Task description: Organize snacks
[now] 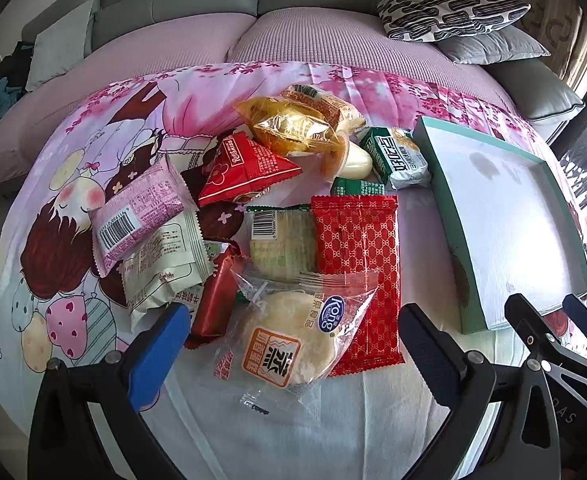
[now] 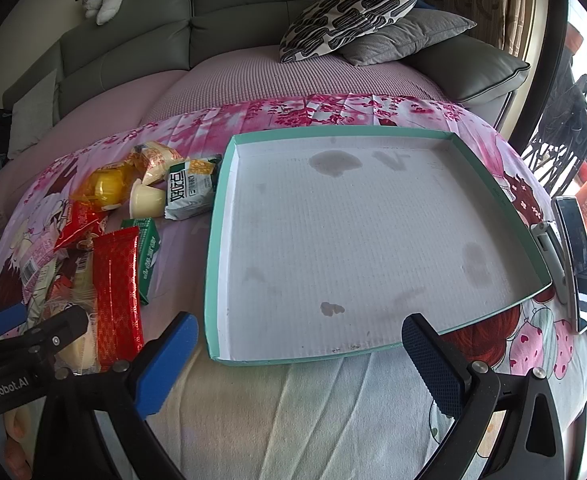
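The snacks lie in a loose heap on the cartoon-printed cloth (image 1: 73, 208), left of the shallow teal-edged box (image 2: 213, 248), which holds nothing yet, so the sorting looks barely begun. The left gripper (image 1: 293, 344) hangs released, jaws wide, straddling the near end of the heap over the clear-wrapped rice cake (image 1: 289, 336); the right gripper (image 2: 297, 356) is likewise spread and empty, poised over the box's near rim. The likely step is picking that rice cake, and doing it well probably means closing on the crimped edge of the wrapper or across the disc's flat faces with a light squeeze, since a puffed cake should crush easily and slick film tends to slide between pads. Lifting straight up would help avoid dragging the long red foil packet (image 1: 357, 276) that lies partly under it. The textures vary: glossy crinkled foil on the red triangular pouch (image 1: 249, 168), soft matte pillow packs such as the pink wrapped one (image 1: 141, 216), a translucent golden bag (image 1: 293, 128) at the far side, and a smooth pale jelly cup (image 2: 145, 202) (rigid, so the easiest to pinch). The box floor is ribbed white cardboard with dark stains, flat enough for packets to lie in rows.
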Available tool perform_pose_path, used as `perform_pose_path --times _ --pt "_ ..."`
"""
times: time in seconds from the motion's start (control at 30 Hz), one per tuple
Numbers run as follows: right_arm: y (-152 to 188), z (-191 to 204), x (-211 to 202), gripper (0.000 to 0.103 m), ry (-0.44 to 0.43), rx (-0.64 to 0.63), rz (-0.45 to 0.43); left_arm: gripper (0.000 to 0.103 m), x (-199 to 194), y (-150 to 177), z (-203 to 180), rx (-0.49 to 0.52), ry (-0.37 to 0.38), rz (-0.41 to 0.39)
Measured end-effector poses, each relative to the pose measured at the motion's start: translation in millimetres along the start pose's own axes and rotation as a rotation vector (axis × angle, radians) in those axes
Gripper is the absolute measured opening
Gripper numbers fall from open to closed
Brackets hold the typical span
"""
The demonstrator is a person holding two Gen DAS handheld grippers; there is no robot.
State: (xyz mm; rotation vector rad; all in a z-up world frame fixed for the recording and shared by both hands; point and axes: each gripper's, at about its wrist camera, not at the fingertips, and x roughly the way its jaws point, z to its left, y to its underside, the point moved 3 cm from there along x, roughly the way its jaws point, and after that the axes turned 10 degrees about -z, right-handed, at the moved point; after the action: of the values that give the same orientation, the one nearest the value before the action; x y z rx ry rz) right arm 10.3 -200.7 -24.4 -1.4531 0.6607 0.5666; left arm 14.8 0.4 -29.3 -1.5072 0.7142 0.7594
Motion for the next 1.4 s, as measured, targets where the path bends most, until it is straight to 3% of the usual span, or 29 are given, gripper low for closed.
perform_pose_path --times 0.6,1.13,1.3,1.4 --pt "0 1 2 0.103 0.006 0.0 -0.002 0.103 0 -1 -1 -0.011 0.015 -0.008" --pt "-4 4 -5 0.103 0.005 0.011 -0.029 0.103 -5 -10 1 -0.024 0.081 -0.08" --pt "-8 19 -10 0.103 -0.043 -0.006 -0.063 0.103 -11 -16 17 -0.042 0.046 -0.106" --pt "-9 33 -10 0.103 -0.059 -0.031 -0.068 0.103 -9 -18 34 -0.072 0.008 -0.069"
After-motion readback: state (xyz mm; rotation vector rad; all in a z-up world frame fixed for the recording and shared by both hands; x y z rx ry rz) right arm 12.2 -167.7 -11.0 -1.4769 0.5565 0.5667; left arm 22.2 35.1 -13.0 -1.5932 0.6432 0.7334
